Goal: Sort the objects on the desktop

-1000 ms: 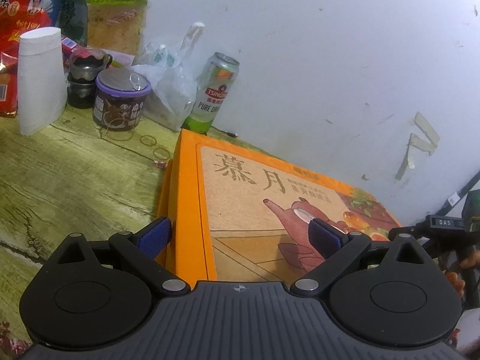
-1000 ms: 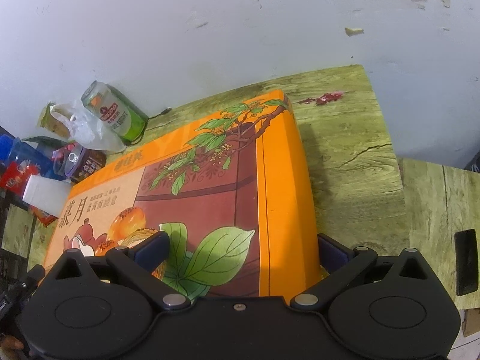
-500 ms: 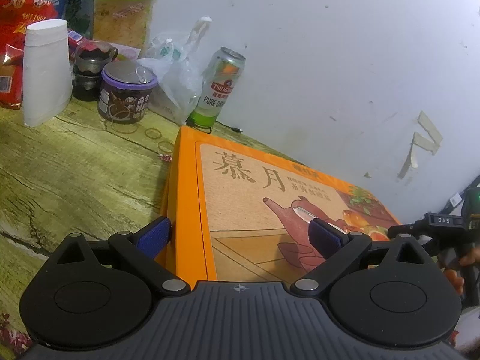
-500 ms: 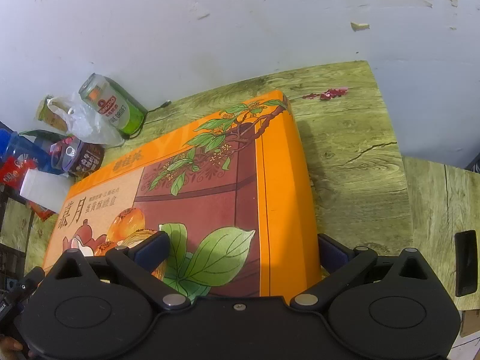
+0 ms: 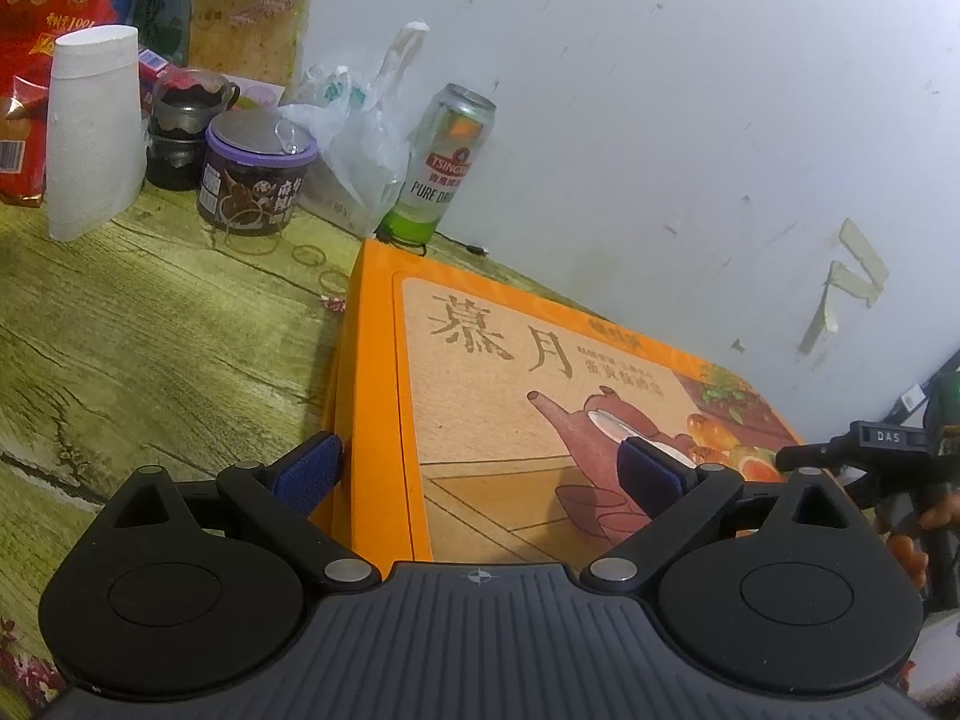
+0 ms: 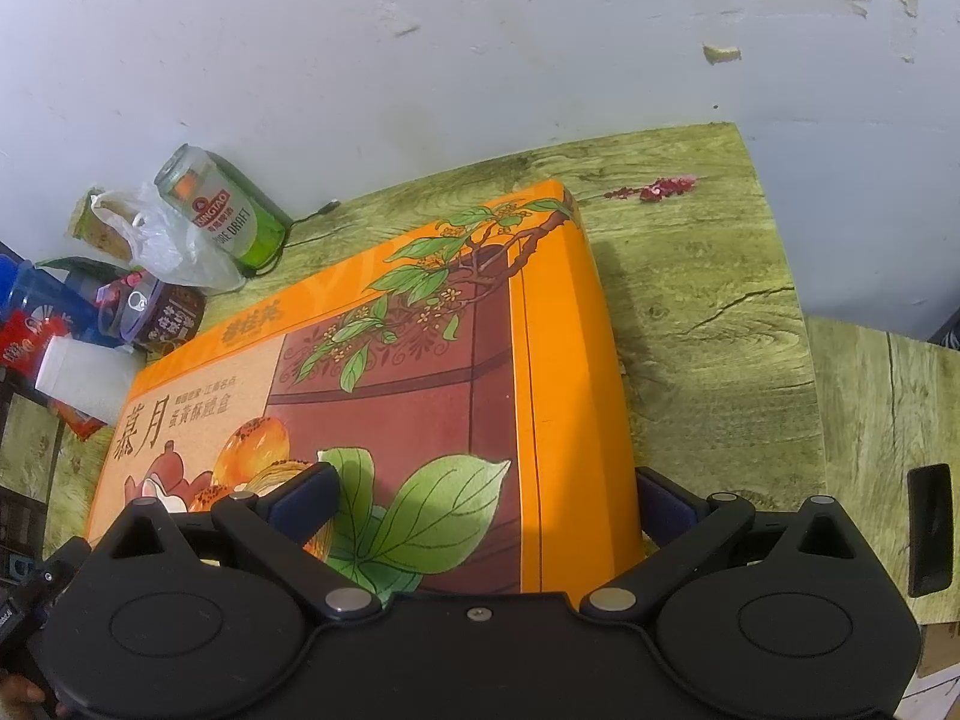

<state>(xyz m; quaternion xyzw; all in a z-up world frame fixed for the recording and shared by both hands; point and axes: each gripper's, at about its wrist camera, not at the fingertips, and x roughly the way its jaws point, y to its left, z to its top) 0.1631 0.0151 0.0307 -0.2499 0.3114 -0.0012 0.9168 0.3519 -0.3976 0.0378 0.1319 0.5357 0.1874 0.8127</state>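
A large flat orange gift box (image 5: 510, 372) with a teapot picture and Chinese characters lies over the green wood-grain table (image 5: 138, 330). My left gripper (image 5: 480, 468) is shut on its left end, with one blue pad against the orange side and the other on the lid. In the right wrist view the same box (image 6: 390, 390) shows leaves and pastries. My right gripper (image 6: 486, 498) is shut on its right end, one pad on the lid and one by the orange side wall. The box's underside is hidden.
Against the white wall at the back left stand a green beer can (image 5: 447, 168), a plastic bag (image 5: 360, 144), a purple-lidded tub (image 5: 255, 180), a white paper cup (image 5: 93, 132) and red snack bags (image 5: 36, 30). Rubber bands (image 5: 309, 255) lie nearby. The table's right edge (image 6: 804, 360) meets a second surface.
Both grippers have kept their hold on the box. The left wrist view has drawn slightly closer to the can, tub and cup at the back left.
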